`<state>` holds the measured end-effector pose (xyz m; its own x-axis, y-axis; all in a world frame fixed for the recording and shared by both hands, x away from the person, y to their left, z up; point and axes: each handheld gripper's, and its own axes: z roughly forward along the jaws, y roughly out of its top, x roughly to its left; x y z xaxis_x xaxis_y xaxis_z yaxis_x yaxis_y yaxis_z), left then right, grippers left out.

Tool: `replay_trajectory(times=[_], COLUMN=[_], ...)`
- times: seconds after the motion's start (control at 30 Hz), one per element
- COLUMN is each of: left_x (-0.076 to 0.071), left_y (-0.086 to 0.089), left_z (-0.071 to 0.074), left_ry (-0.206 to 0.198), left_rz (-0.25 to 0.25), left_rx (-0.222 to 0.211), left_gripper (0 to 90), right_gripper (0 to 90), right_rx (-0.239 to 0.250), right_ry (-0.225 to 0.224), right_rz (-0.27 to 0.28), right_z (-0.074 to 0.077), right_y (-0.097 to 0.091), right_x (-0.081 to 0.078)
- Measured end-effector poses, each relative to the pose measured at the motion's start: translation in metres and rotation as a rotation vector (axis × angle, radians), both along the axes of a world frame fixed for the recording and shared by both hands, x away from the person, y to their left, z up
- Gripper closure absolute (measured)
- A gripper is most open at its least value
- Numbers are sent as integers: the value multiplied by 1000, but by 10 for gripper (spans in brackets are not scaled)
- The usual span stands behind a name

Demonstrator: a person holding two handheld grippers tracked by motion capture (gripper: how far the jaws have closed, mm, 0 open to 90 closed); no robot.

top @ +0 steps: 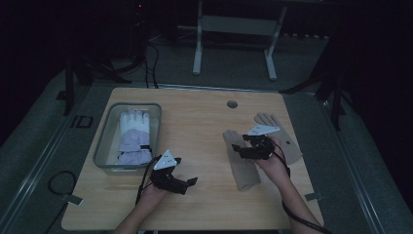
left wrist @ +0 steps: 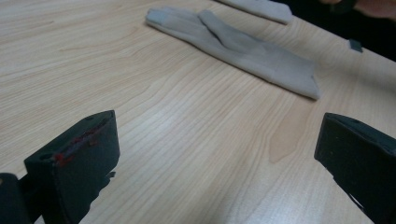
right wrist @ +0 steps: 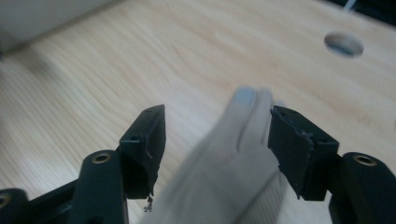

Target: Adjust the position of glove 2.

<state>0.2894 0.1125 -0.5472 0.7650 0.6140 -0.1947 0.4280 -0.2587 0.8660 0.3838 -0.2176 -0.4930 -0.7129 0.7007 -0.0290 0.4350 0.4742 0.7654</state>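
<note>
Pale wood table [top: 199, 126] — grey floor [top: 44, 126], dark room beyond.

The table [top: 204, 122] is pale wood with a fine straight grain and a smooth, faintly satin finish. On it, the beige glove [left wrist: 243, 46] under the right gripper [right wrist: 217, 140] is soft matt knitted cloth, with a paler smooth patch at a fingertip. Its twin [top: 282, 139], just beyond, looks like the same dull fabric. Left of them on the table, the bin [top: 104, 141] is clear, slightly glossy plastic, and the glove inside it [top: 134, 136] is padded white and lilac cloth. The gripper jaws are matt black plastic with scuffed, chipped edges.
</note>
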Motion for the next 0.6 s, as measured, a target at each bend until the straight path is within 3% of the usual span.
replay_trajectory(times=[0.3, 0.37, 0.43, 0.5, 0.53, 0.57, 0.6], left_x=[-12, -12, -12, -12, -11, -11, -11], left_y=[2, 3, 3, 4, 4, 5, 5], left_z=[-5, -7, -8, -8, -9, -9, -9], left_ry=[-23, -18, -19, -17, -17, -14, -15], left_rz=[-5, -6, -3, -2, -2, 2, 4], left_rx=[11, 13, 9, 0, -3, -8, -10], left_gripper=[2, 2, 2, 2, 2, 2, 2], right_gripper=[379, 387, 400, 452, 515, 705, 705], right_rx=[-39, -61, -58, -51, -45, -19, -19], right_ry=[90, 92, 70, 46, 37, 48, 48], right_rz=[-49, -51, -46, -48, -56, -80, -80], right_z=[-45, -58, -60, -63, -64, -63, -63], right_y=[-14, -14, -14, -14, -14, -12, -12], right_x=[4, 3, 2, 0, -1, -3, -3])
